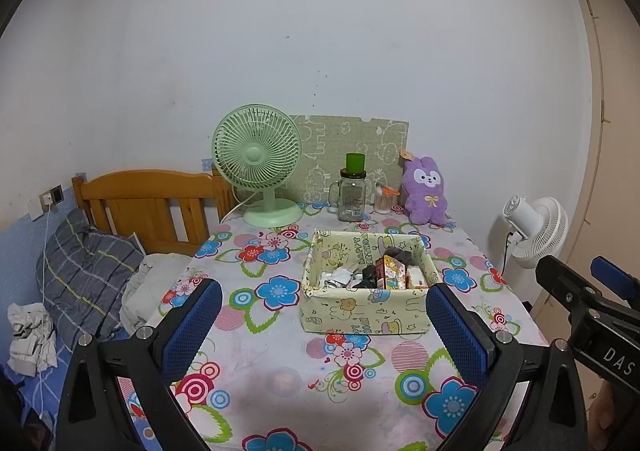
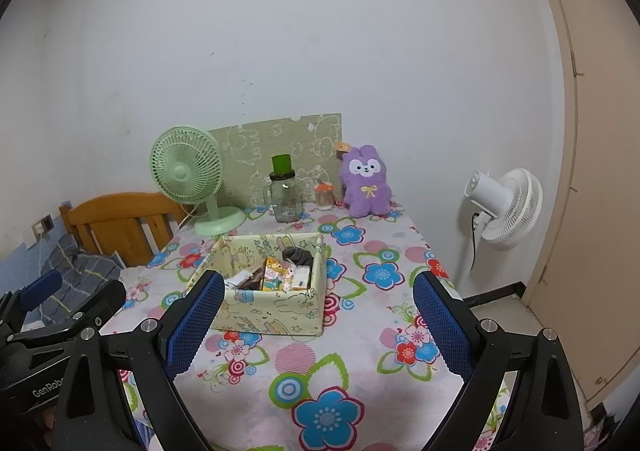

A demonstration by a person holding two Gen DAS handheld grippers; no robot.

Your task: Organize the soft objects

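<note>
Left wrist view: the left gripper (image 1: 324, 325) hangs over the near end of the flowered table (image 1: 280, 383), fingers spread wide, nothing between them. The right gripper (image 2: 318, 325) matches it, wide open and empty, just beside on the right. The yellow fabric box (image 1: 360, 315) sits mid-table with small packets and a dark soft bundle (image 2: 298, 255) inside. The purple plush rabbit (image 1: 425, 191) stands upright at the far edge, right of the glass jar (image 1: 352, 195) and green fan (image 1: 258, 163). Both grippers are clear of everything, so this fits either a start or a finished tidy. If the rabbit belongs in the box, that calls for a long far reach. The box's contents are too jumbled to identify, and its near wall hides the bottom.
</note>
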